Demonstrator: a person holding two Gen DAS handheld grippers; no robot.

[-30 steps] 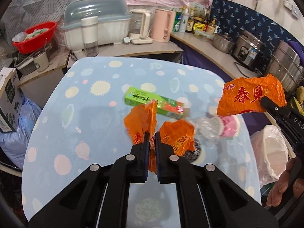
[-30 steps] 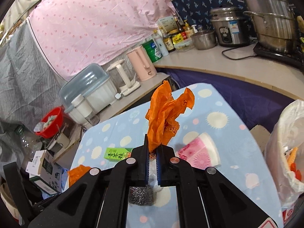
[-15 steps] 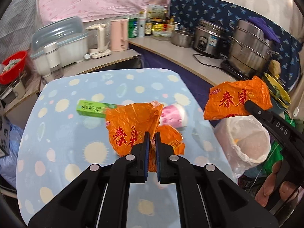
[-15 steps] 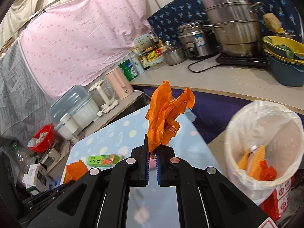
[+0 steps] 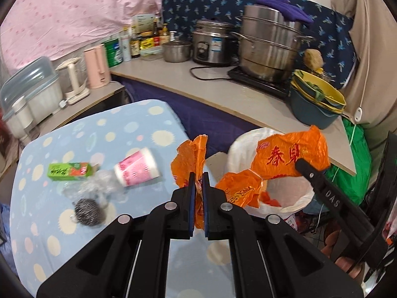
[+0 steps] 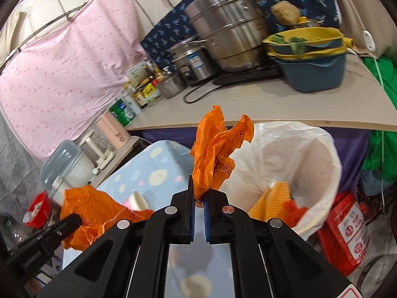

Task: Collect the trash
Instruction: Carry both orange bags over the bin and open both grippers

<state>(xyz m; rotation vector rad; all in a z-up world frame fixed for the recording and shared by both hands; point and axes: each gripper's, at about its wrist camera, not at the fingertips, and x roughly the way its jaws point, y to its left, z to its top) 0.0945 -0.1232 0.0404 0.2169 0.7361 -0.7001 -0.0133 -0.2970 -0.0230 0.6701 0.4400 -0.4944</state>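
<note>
We are clamping the left gripper on a torn orange wrapper and the right gripper on a crumpled orange bag, both above the white-lined trash bin beside the dotted table. A pink cup, green box and steel scourer are lying on that table.

L gripper & R gripper both clamped, angled down.
</note>
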